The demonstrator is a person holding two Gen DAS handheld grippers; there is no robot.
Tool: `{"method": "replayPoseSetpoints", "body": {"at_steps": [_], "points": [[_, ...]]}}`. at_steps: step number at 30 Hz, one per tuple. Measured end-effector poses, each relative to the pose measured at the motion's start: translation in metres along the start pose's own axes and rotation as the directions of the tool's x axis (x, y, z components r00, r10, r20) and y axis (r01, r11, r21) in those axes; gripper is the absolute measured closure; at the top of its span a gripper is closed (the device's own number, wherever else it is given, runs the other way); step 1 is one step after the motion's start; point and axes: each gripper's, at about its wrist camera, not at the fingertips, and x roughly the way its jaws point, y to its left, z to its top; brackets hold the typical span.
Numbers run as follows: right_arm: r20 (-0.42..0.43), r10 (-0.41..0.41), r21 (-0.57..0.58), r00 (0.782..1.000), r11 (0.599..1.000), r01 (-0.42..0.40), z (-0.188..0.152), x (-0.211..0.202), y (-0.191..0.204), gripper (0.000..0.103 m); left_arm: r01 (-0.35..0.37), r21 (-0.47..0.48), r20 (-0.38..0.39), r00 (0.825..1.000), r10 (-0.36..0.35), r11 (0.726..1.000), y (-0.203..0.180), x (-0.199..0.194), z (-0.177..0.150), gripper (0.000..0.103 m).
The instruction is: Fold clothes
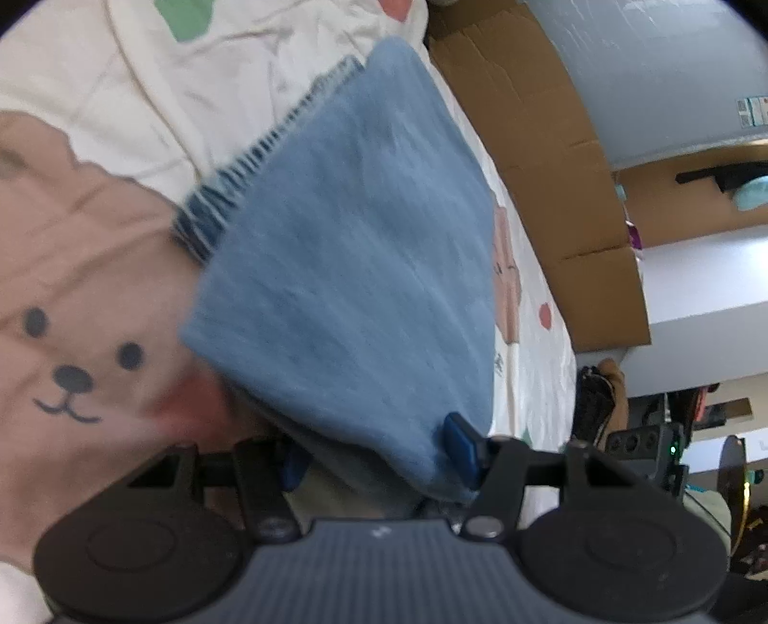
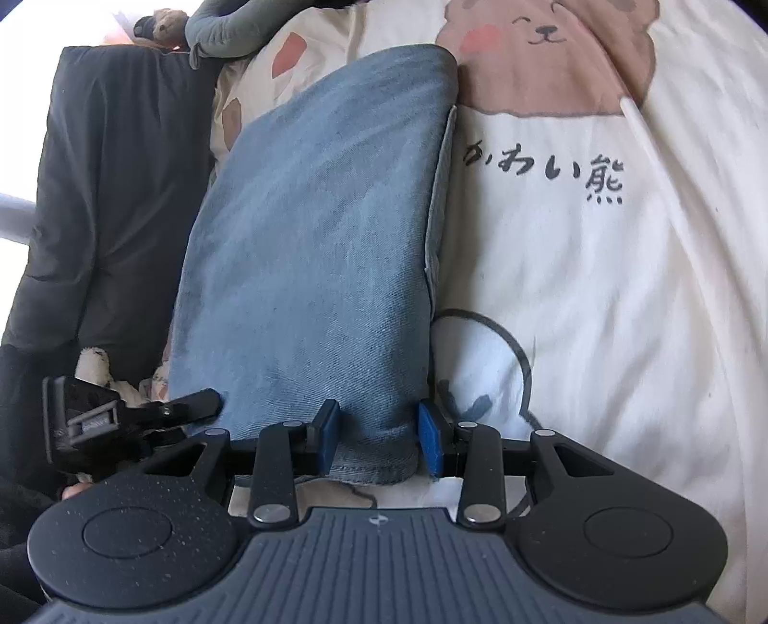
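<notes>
Folded blue jeans (image 1: 345, 249) lie on a cream bed sheet (image 1: 192, 96) printed with bears. In the left wrist view, my left gripper (image 1: 379, 456) has its jaws spread wide around the near corner of the denim. The right pad (image 1: 463, 446) sits at the cloth's edge and the left pad (image 1: 295, 465) is partly hidden beneath it, so neither squeezes the cloth. In the right wrist view, the same jeans (image 2: 312, 240) run away from my right gripper (image 2: 379, 437). That gripper is shut on the bunched hem end, with a blue pad (image 2: 429, 441) on each side.
Cardboard (image 1: 552, 192) stands along the far side of the bed, with shelves and clutter behind it. A dark padded cover (image 2: 110, 192) lies left of the jeans, with a grey plush (image 2: 225, 24) above it. A black gripper part (image 2: 96, 417) reaches the denim's left edge.
</notes>
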Motion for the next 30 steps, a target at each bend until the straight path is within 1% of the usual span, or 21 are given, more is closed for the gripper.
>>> {"method": "replayPoseSetpoints", "body": {"at_steps": [3,7,8,9,10,11,14,19,21,22,23,27,30], "points": [[-0.009,0.004,0.012,1.000,1.000,-0.004,0.001,0.000,0.000,0.066,0.039,-0.011,-0.021,0.999,-0.040,0.999,-0.003,0.012,-0.004,0.043],[-0.009,0.006,0.016,1.000,1.000,-0.006,-0.002,0.000,0.000,0.066,0.078,0.005,-0.074,0.994,-0.077,0.997,-0.011,0.030,-0.012,0.043],[-0.009,0.007,0.018,1.000,1.000,-0.007,-0.001,0.000,0.000,0.066,0.086,0.008,-0.087,0.993,-0.085,0.996,-0.012,0.033,-0.014,0.045],[-0.010,0.008,0.019,1.000,1.000,-0.008,-0.001,0.000,0.000,0.066,0.094,0.012,-0.101,0.991,-0.092,0.995,-0.013,0.036,-0.015,0.050],[-0.010,0.009,0.020,1.000,1.000,-0.009,-0.001,0.000,0.000,0.066,0.102,0.016,-0.114,0.988,-0.099,0.995,-0.014,0.039,-0.017,0.067],[-0.011,0.010,0.021,1.000,1.000,-0.010,-0.001,0.000,-0.001,0.066,0.102,0.017,-0.124,0.987,-0.099,0.995,-0.014,0.040,-0.019,0.076],[-0.002,0.016,0.034,1.000,0.999,-0.015,0.001,-0.001,-0.004,0.065,0.108,-0.010,-0.121,0.987,-0.108,0.994,-0.008,0.040,-0.022,0.081],[0.030,0.026,0.052,0.999,0.998,-0.028,0.007,-0.002,-0.008,0.063,0.103,-0.015,-0.129,0.986,-0.104,0.995,-0.006,0.036,-0.024,0.079],[0.048,0.030,0.059,0.998,0.998,-0.033,0.011,-0.002,-0.010,0.060,0.096,-0.006,-0.146,0.985,-0.096,0.995,-0.008,0.033,-0.023,0.076],[0.057,0.031,0.062,0.998,0.997,-0.035,0.013,-0.002,-0.011,0.056,0.086,0.007,-0.157,0.984,-0.083,0.996,-0.009,0.031,-0.022,0.069],[0.066,0.033,0.066,0.997,0.997,-0.037,0.015,-0.002,-0.012,0.056,0.073,0.021,-0.164,0.984,-0.069,0.997,-0.011,0.028,-0.022,0.064],[0.102,0.039,0.084,0.994,0.995,-0.047,0.025,-0.002,-0.018,0.052,0.036,0.069,-0.162,0.986,-0.025,0.997,-0.014,0.008,-0.018,0.061],[0.121,0.047,0.092,0.991,0.994,-0.058,0.035,-0.002,-0.023,0.052,0.012,0.101,-0.151,0.989,0.003,0.995,-0.017,-0.010,-0.013,0.057]]}}
